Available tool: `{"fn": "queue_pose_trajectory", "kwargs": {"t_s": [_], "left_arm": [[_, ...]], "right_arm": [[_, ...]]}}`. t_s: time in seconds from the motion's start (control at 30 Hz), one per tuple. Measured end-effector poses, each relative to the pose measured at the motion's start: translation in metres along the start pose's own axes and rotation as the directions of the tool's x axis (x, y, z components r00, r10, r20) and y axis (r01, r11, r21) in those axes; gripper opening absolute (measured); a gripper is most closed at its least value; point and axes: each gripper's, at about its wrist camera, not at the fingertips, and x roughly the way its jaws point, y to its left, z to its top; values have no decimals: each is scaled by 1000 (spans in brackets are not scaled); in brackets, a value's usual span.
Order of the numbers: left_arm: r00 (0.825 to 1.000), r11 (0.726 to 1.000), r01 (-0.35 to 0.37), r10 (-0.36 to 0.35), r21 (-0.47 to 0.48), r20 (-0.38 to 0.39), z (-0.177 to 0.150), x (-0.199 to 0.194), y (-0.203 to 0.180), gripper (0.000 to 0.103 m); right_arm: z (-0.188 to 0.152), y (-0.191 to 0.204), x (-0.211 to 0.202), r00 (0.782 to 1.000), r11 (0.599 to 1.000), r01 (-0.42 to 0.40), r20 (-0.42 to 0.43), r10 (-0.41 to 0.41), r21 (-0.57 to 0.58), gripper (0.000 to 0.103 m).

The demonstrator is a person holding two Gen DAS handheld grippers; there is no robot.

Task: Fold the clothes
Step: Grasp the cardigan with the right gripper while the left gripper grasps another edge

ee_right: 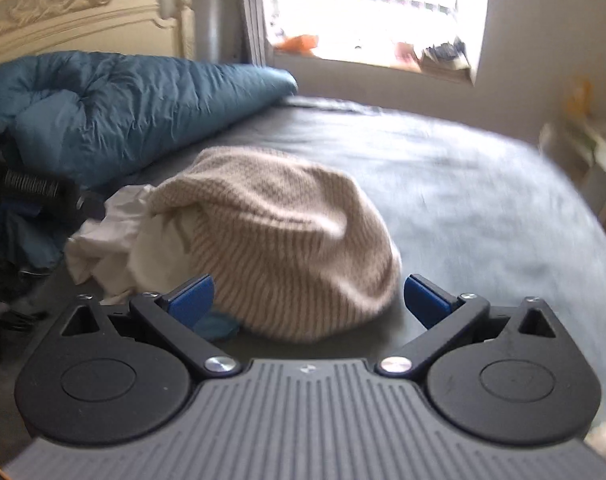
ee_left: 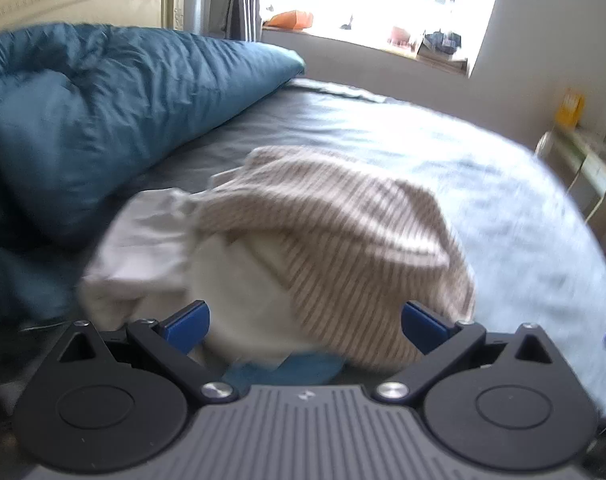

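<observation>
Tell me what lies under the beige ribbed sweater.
A white garment pokes out at the beige ribbed sweater's left, and a teal fabric scrap at its front edge. The rest underneath is covered.

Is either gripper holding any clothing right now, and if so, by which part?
Nothing is held. The left gripper and the right gripper are both open, with the striped beige garment lying bunched on the bed ahead.

Striped knit top (ee_left: 335,240) motion-blurred; white garment (ee_left: 139,248) underneath half hidden. Windowsill clutter (ee_right: 443,54) overexposed, unreadable. Duvet (ee_left: 83,120) cut off at left edge.
</observation>
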Motion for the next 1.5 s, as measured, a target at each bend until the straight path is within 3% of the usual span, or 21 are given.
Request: {"fn": "queue_pose_trajectory", "kwargs": {"t_s": [0.1,0.2,0.33,0.4,0.53,0.63,0.7,0.8,0.87,0.97,1.1,1.13,1.17,1.2,1.23,1.3,1.4,1.43,1.5], "left_arm": [[997,996,77,-76,-50,20,14,49,2,99],[991,986,134,-136,-100,-13,25,99,4,93],[982,969,158,-174,-190,-74,40,158,3,84],[980,966,148,-172,-212,-101,42,182,1,79],[975,968,112,-152,-225,-165,41,221,-7,51],[979,975,94,-127,-200,-160,36,232,-16,37],[984,986,88,-108,-140,-143,33,231,-25,32],[989,994,105,-106,-17,-101,26,214,-35,20],[988,990,132,-128,40,-89,19,203,-38,14],[979,978,194,-189,72,-77,9,186,-35,14],[952,947,304,-297,108,-71,-1,164,-35,14],[940,934,339,-332,116,-77,-4,161,-36,1],[902,898,427,-416,104,-112,-8,157,-38,1],[875,873,478,-466,92,-129,-13,157,-45,1],[866,861,496,-481,114,-138,-19,152,-53,1],[876,855,481,-458,194,-153,-32,142,-68,1],[879,849,475,-445,232,-172,-48,129,-73,4],[880,852,473,-445,223,-168,-52,125,-68,15],[902,866,431,-410,254,-135,-60,114,-59,39]], "right_arm": [[3,-8,51,997,999,-43,61,42,7,100],[9,-31,102,993,978,-106,73,95,180,100],[21,-65,172,984,885,-179,63,169,430,100],[23,-74,207,982,836,-177,30,189,520,99],[24,-84,280,954,750,-149,-106,280,644,93],[9,-75,316,921,722,-81,-224,317,687,64],[5,-71,317,915,711,-80,-233,331,698,42],[16,-54,293,935,778,-109,-201,291,619,22],[22,-42,275,942,815,-142,-176,285,562,18],[19,-42,258,937,807,-204,-130,326,554,16],[11,-51,232,913,737,-302,-38,406,605,15],[8,-52,227,907,724,-323,-18,420,610,15],[6,-54,221,899,711,-348,2,438,611,14],[3,-54,215,887,696,-375,20,461,612,13],[0,-54,208,875,682,-401,35,483,612,12],[-7,-51,197,859,674,-427,38,510,602,9],[-17,-53,184,849,665,-435,30,528,607,8],[-22,-57,182,844,651,-437,32,535,621,7],[-30,-65,179,830,614,-450,49,556,649,5]]}}
